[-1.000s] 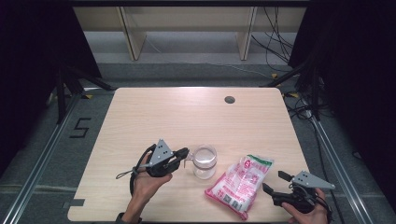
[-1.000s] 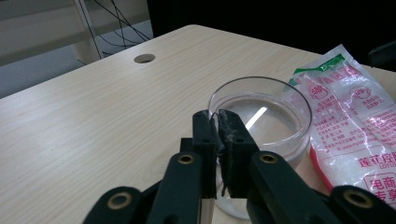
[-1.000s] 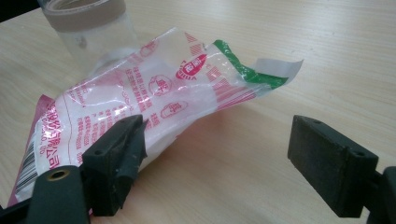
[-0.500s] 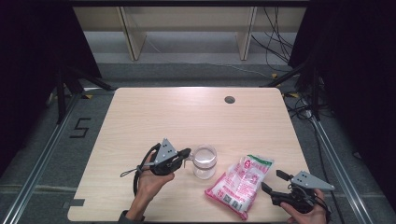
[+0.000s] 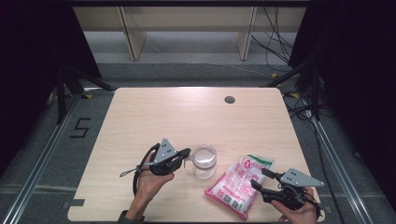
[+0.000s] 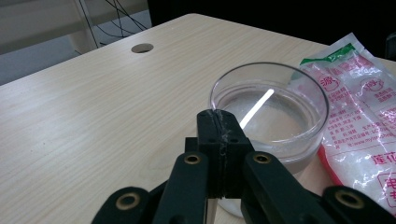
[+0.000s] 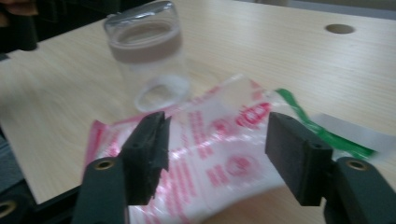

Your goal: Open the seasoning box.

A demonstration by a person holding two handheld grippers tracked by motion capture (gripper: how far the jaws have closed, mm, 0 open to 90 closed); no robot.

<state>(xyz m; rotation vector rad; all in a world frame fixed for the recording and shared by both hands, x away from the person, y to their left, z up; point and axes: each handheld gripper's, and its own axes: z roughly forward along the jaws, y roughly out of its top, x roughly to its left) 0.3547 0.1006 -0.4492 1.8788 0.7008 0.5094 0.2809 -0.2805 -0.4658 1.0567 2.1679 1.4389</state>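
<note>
Right gripper (image 5: 259, 178) jaws have been closing, straddling the bag (image 5: 238, 183).

- Your left gripper (image 5: 186, 155), jaws together, meets the handle side of the clear glass cup (image 5: 204, 161) on the pale wooden table (image 5: 187, 112).
- Your right gripper (image 5: 259, 178), jaws apart and just closing, reaches the pink-and-white plastic bag (image 5: 239, 184).
</note>
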